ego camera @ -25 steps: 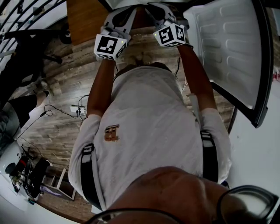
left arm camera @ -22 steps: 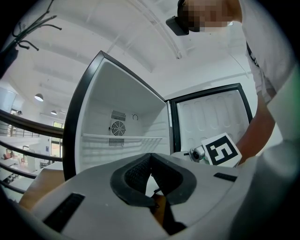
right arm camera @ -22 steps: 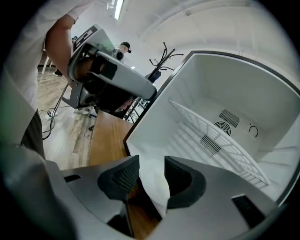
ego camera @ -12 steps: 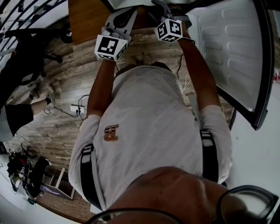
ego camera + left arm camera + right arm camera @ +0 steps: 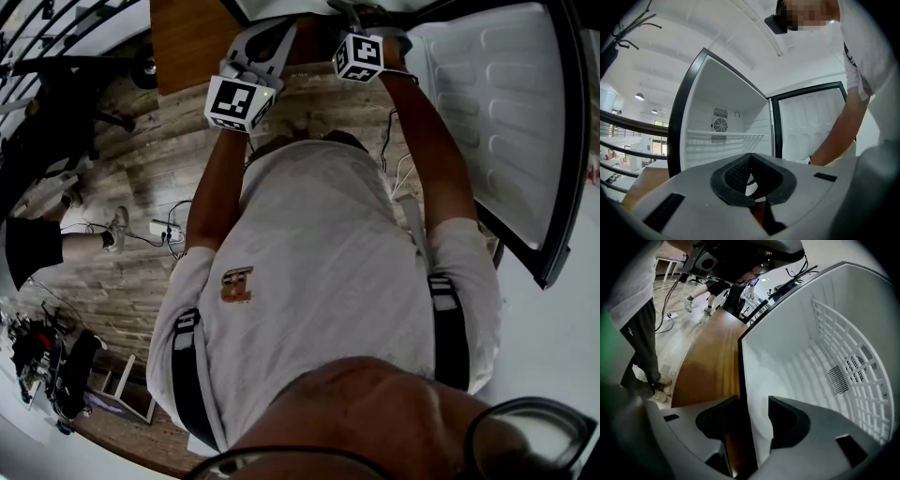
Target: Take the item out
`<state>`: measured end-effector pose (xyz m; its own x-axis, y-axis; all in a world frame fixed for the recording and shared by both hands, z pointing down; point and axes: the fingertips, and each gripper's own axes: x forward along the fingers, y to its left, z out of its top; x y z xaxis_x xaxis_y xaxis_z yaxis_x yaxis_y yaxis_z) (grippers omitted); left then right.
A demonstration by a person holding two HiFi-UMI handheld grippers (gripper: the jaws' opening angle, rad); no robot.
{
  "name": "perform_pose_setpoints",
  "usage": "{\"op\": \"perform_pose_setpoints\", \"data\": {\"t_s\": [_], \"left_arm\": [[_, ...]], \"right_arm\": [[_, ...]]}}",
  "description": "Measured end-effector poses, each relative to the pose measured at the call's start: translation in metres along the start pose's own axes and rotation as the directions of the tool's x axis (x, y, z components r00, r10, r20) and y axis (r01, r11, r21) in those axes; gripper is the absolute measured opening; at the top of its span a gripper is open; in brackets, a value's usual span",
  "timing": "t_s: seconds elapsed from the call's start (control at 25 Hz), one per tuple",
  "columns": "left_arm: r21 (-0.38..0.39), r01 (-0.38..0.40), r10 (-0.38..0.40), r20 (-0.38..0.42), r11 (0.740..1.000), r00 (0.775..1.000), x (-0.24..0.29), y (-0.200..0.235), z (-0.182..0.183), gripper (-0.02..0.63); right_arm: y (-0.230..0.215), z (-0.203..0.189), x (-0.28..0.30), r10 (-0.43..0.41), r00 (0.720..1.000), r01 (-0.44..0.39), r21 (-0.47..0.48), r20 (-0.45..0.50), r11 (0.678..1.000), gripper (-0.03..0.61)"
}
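An open white fridge (image 5: pixel 723 136) stands in front of me, its door (image 5: pixel 497 122) swung out to the right. I see no item on its wire shelf (image 5: pixel 736 137) or in the parts of the inside that show. My left gripper (image 5: pixel 750 160) points at the fridge from outside, its jaws shut on nothing. My right gripper (image 5: pixel 753 414) is open at the fridge's mouth. The black front edge of the fridge wall (image 5: pixel 740 376) lines up between its jaws, and the pads do not press on it. In the head view the marker cubes of the left gripper (image 5: pixel 237 101) and right gripper (image 5: pixel 359 56) show.
A brown wooden cabinet (image 5: pixel 712 362) adjoins the fridge's left side. A white grille (image 5: pixel 843 352) runs along the inner wall. A power strip and cables (image 5: pixel 167 232) lie on the wood floor, and a second person's legs (image 5: pixel 56 246) stand at the left.
My right gripper has moved up and forward toward the fridge, its cube turning. The left gripper has hardly moved. The person at the left has shifted.
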<state>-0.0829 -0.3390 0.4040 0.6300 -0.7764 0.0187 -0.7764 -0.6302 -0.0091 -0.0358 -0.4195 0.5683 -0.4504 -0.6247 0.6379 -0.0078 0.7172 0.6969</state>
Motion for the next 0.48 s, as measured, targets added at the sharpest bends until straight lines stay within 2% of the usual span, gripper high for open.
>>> {"op": "perform_pose_setpoints", "data": {"t_s": [0.32,0.48], "left_arm": [[-0.001,-0.006,0.006,-0.027,1.000,1.000,-0.001,-0.001,-0.006,0.018],[-0.002,-0.011,0.011,-0.017,1.000,1.000,0.000,-0.002,-0.006,0.018]], "right_arm": [[0.001,-0.009,0.011,0.018,0.999,-0.019,-0.031,-0.030,0.999,0.198],[0.004,-0.010,0.012,0.028,0.999,-0.029,-0.040,-0.030,0.999,0.193]]}}
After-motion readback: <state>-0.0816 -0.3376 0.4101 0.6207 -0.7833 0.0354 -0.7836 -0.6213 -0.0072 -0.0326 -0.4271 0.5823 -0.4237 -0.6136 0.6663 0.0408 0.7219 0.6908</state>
